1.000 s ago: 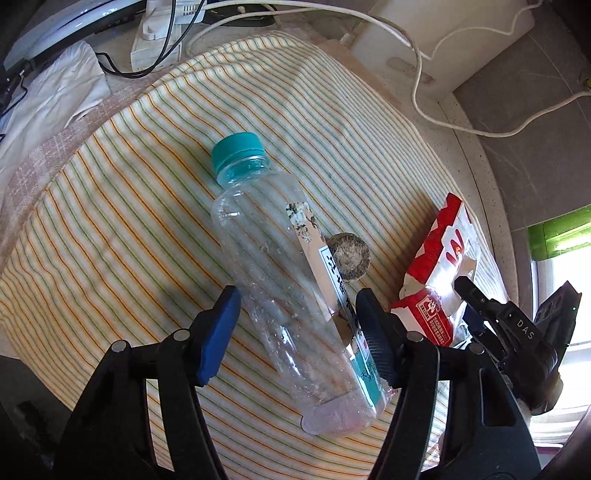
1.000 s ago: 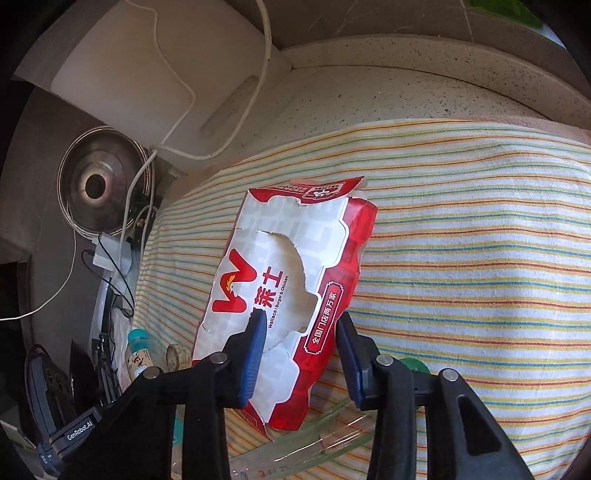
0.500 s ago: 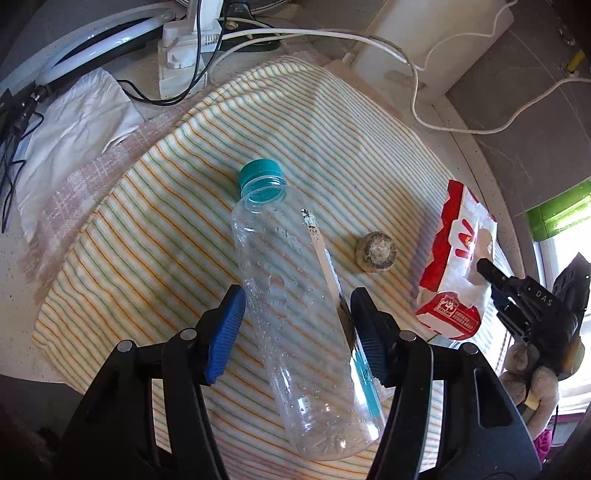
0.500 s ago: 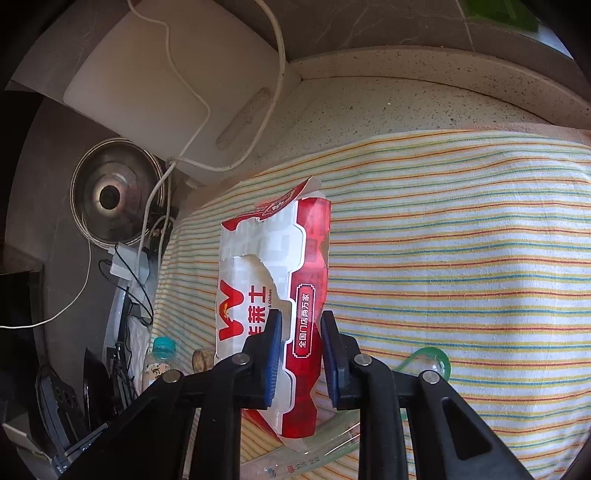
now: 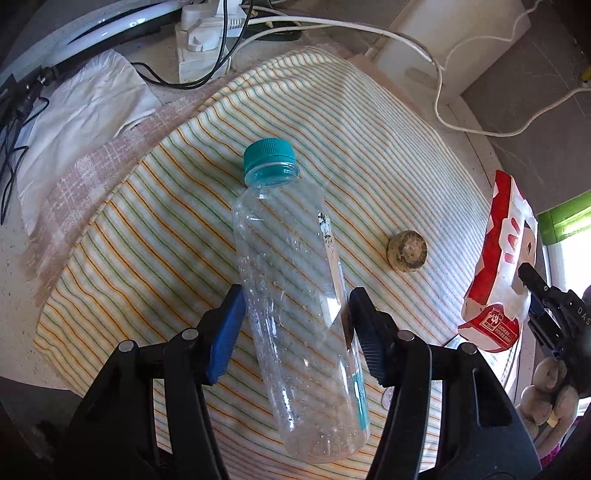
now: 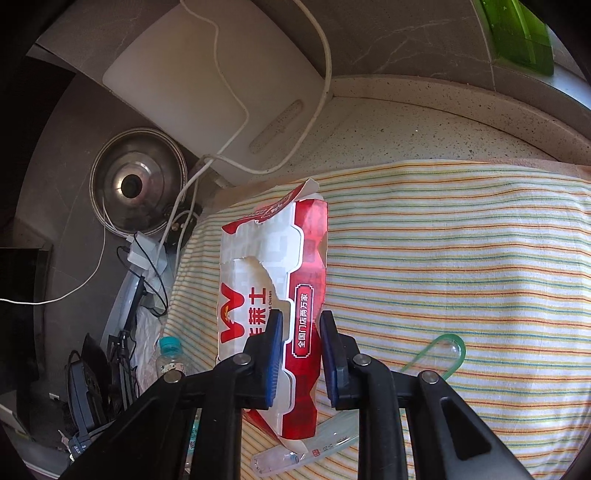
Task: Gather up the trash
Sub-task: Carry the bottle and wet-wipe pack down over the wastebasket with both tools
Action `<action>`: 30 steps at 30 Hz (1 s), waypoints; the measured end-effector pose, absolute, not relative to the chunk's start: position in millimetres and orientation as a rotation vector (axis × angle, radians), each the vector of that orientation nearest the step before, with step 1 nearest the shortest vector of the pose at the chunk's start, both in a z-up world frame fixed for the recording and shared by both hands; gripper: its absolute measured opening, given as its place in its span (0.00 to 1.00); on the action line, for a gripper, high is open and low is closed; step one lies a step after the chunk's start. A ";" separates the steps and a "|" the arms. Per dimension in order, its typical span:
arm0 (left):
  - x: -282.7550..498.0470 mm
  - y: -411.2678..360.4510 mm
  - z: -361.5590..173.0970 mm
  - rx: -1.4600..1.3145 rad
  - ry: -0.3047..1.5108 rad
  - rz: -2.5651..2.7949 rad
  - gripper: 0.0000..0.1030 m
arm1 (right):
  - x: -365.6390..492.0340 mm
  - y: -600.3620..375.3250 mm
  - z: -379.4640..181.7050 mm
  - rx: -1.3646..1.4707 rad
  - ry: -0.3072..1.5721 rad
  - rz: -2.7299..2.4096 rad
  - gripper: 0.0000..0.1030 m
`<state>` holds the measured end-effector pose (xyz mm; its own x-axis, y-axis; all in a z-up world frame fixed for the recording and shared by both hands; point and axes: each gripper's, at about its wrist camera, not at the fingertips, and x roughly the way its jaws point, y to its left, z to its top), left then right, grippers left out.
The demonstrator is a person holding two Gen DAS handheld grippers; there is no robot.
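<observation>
My left gripper point(image 5: 293, 314) is shut on a clear plastic bottle point(image 5: 295, 295) with a teal cap and holds it above the striped cloth point(image 5: 147, 240). My right gripper point(image 6: 301, 332) is shut on a torn red and white carton point(image 6: 273, 295) and holds it upright, lifted off the cloth point(image 6: 461, 258). The carton point(image 5: 498, 277) and the right gripper point(image 5: 546, 310) also show at the right of the left wrist view. The bottle point(image 6: 170, 354) shows small in the right wrist view.
A small brown round lump point(image 5: 406, 251) lies on the cloth. A clear plastic wrapper with green rim point(image 6: 436, 354) lies under the carton. A white board point(image 6: 207, 81), cables point(image 5: 369, 33), a power strip point(image 5: 203, 40), a metal lid point(image 6: 136, 181) and crumpled white paper point(image 5: 85, 110) surround the cloth.
Both grippers have risen. The bottle has come off the cloth in my left gripper. My right gripper closed on the carton and tipped it upright.
</observation>
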<state>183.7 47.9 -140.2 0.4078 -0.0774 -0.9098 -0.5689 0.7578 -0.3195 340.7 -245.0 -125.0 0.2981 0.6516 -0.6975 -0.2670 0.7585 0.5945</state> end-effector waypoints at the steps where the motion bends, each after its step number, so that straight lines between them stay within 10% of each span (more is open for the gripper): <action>1: 181.6 46.7 -136.9 -0.665 1.118 0.336 0.57 | 338.4 -246.6 -122.6 0.409 1.106 0.636 0.18; 30: 47.0 35.6 -79.1 -0.555 0.999 0.145 0.56 | 179.8 -251.3 -101.5 0.398 1.093 0.710 0.18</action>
<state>47.0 35.6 -79.1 0.5443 -0.1329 -0.8283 -0.3629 0.8529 -0.3753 179.8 -251.3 -101.5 0.2740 0.6957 -0.6641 -0.3243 0.7169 0.6172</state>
